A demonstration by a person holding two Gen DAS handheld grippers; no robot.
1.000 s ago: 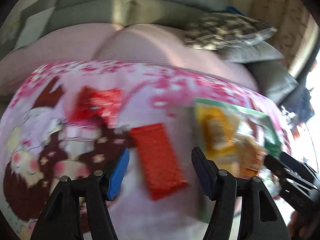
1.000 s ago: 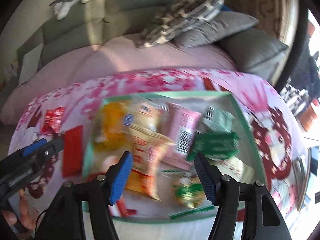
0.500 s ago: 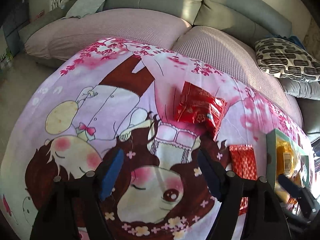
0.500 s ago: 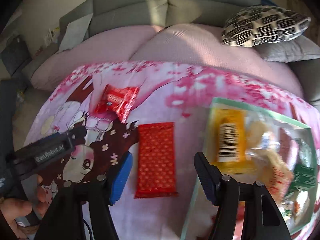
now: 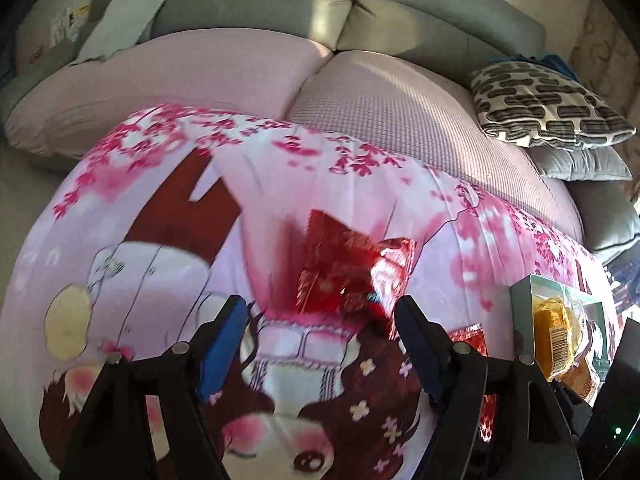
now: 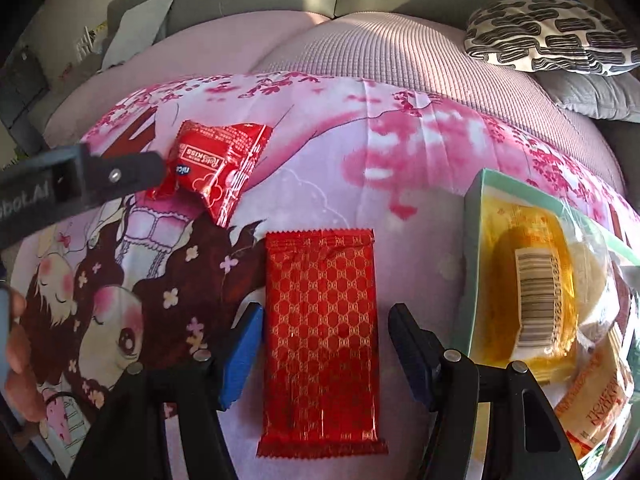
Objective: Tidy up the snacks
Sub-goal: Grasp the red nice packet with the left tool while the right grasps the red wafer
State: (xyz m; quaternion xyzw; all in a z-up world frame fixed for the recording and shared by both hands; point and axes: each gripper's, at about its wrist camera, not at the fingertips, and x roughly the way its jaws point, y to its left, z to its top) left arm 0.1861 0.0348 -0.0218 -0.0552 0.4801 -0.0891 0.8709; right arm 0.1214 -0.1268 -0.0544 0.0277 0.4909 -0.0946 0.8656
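A crinkled red snack packet (image 5: 354, 272) lies on the pink cartoon cloth (image 5: 140, 280), just ahead of my left gripper (image 5: 320, 312), which stands open with nothing between its pads. In the right wrist view the left gripper's tip (image 6: 158, 168) sits at the left edge of that packet (image 6: 216, 164). A flat red packet with a gold pattern (image 6: 320, 332) lies lengthwise between the fingers of my right gripper (image 6: 324, 320). Its jaws are open and a slim gap shows on each side of the packet.
A teal box (image 6: 476, 240) at the right holds a yellow snack (image 6: 532, 280) and other wrapped snacks. Behind the cloth runs a sofa with pink seat cushions (image 5: 380, 112) and a black-and-white patterned pillow (image 5: 544, 104). A hand (image 6: 16, 340) shows at the left edge.
My left gripper swung away from the flat red packet to face the crinkled one, its jaws wider. My right gripper left the box and came down over the flat red packet.
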